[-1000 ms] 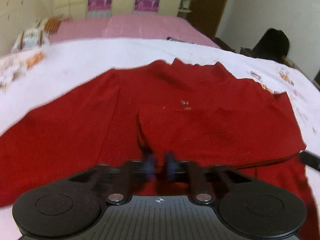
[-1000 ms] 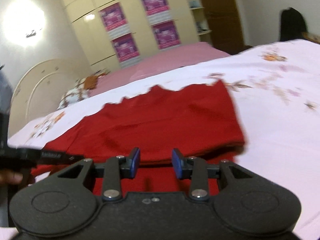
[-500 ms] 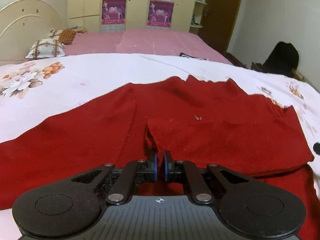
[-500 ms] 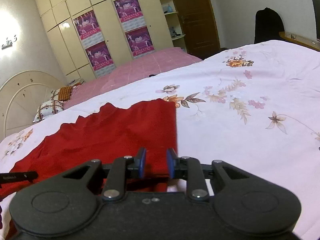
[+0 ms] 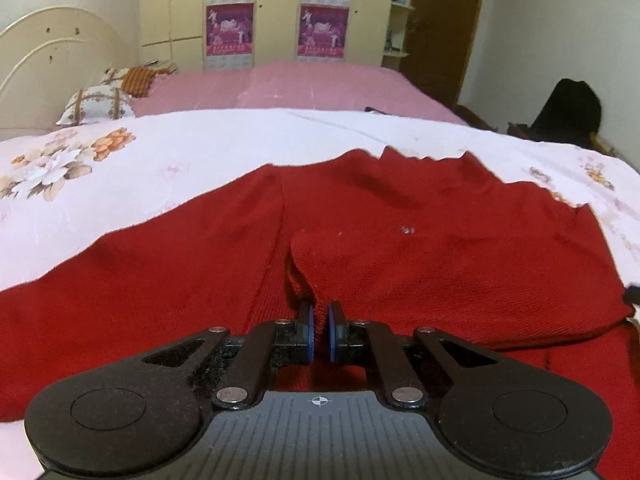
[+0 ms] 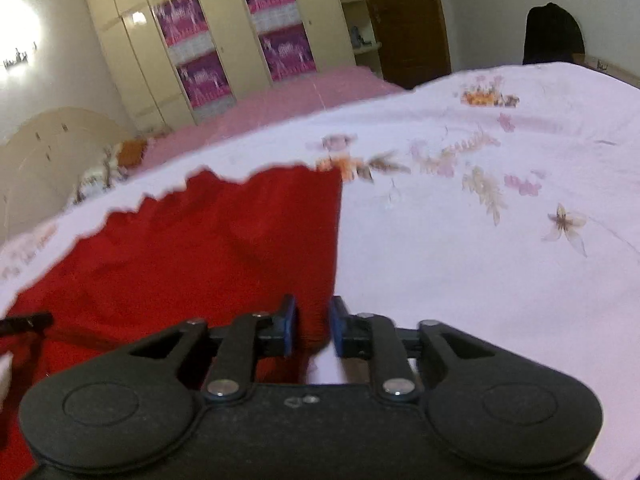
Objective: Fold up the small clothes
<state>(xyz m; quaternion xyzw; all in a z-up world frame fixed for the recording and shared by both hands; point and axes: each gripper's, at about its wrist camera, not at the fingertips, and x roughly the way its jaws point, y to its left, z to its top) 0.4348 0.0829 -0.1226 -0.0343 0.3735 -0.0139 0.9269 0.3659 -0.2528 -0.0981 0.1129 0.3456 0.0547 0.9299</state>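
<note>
A red knitted garment point(image 5: 400, 240) lies spread on the floral bedsheet point(image 5: 160, 160), its right part folded over as a flap. My left gripper point(image 5: 319, 320) is shut on the near corner of that flap, holding the cloth pinched between its blue pads. In the right wrist view the same red garment point(image 6: 220, 248) fills the lower left. My right gripper point(image 6: 311, 322) stands with its jaws a little apart around the garment's right edge, and the pads do not seem to press the cloth.
The white floral bedsheet point(image 6: 480, 240) stretches to the right. A pink bed point(image 5: 312, 84) with pillows point(image 5: 96, 104) lies beyond, then a wardrobe point(image 5: 276, 12) with purple posters. A dark shape point(image 5: 568, 108) sits at the far right.
The left gripper has stayed shut on the flap corner. The right gripper has slid to the garment's right edge, narrowed its jaws, then opened them slightly; its view is blurred by motion.
</note>
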